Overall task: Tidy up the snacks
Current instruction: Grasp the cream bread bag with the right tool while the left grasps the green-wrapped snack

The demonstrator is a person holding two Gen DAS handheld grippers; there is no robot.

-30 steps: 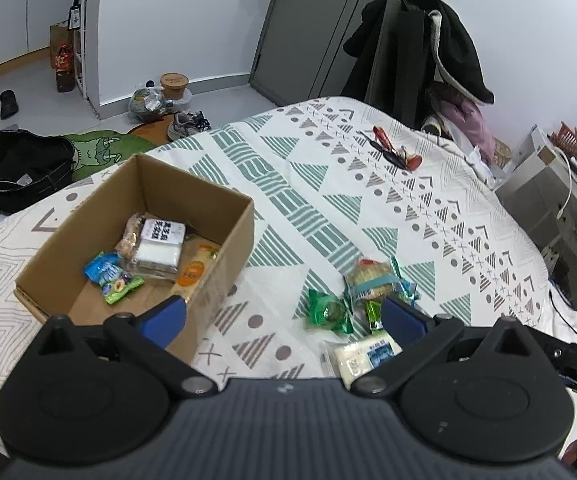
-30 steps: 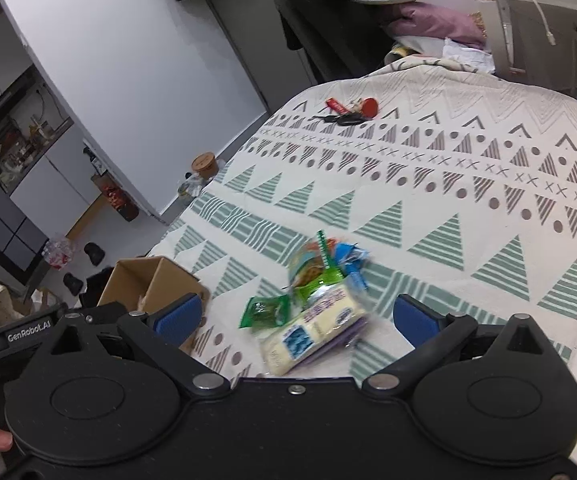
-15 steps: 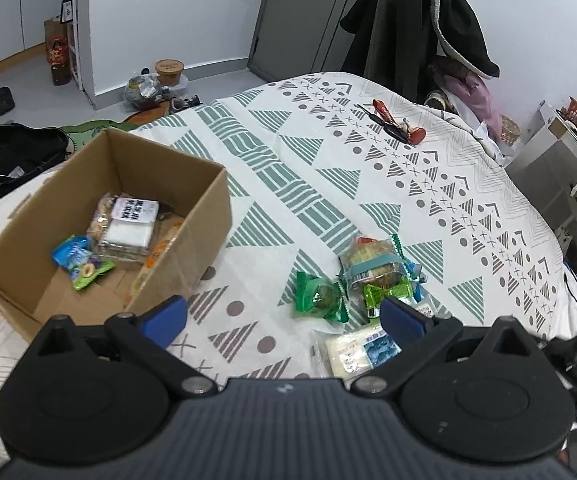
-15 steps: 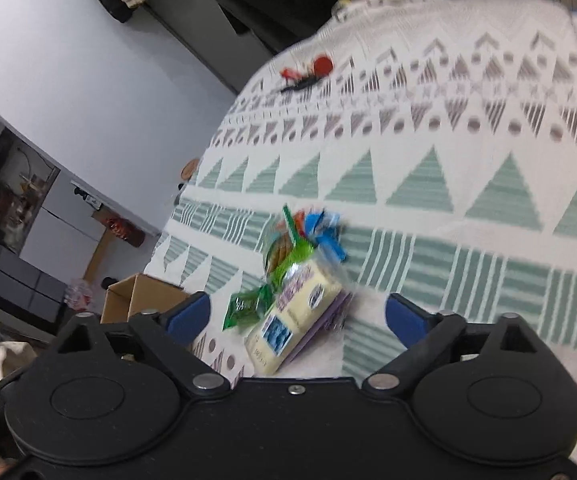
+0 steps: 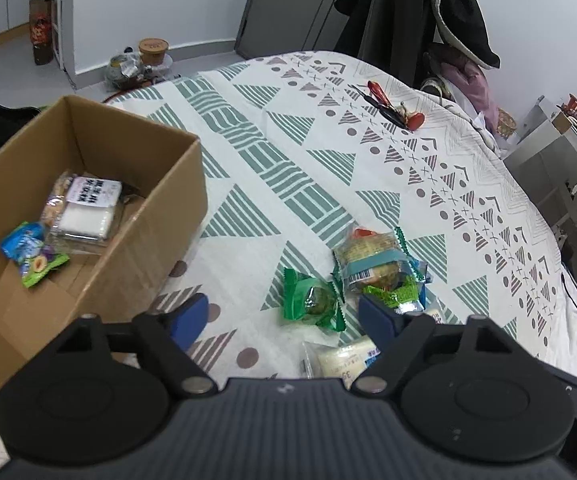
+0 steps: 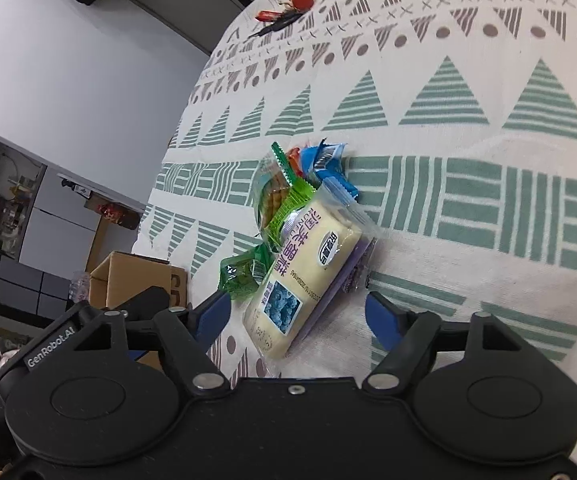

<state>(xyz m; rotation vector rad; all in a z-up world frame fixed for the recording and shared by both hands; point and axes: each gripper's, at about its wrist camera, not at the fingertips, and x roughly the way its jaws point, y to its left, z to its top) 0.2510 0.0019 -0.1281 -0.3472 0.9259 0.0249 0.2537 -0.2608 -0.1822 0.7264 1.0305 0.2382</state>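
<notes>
An open cardboard box (image 5: 176,216) stands on the patterned bedspread at the left, with several snack packets inside (image 5: 84,208). A small pile of snacks lies to its right: a green packet (image 5: 312,300), a bun pack with a teal band (image 5: 372,260) and a cream cake pack (image 6: 308,276). My left gripper (image 5: 284,314) hovers low over the bedspread, jaws closing, the green packet lying between and just beyond its tips, untouched. My right gripper (image 6: 298,316) straddles the near end of the cream cake pack, jaws closing, the pads still apart from it.
Red-handled scissors and keys (image 5: 392,108) lie far up the bedspread. Dark coats hang on a rack (image 5: 420,20) behind the bed. Desk shelves (image 5: 560,152) stand at the right; bags and a paper cup (image 5: 152,48) sit on the floor.
Both grippers have sunk toward the snack pile and their jaws have narrowed. The right gripper has rolled and now frames the cream cake pack.
</notes>
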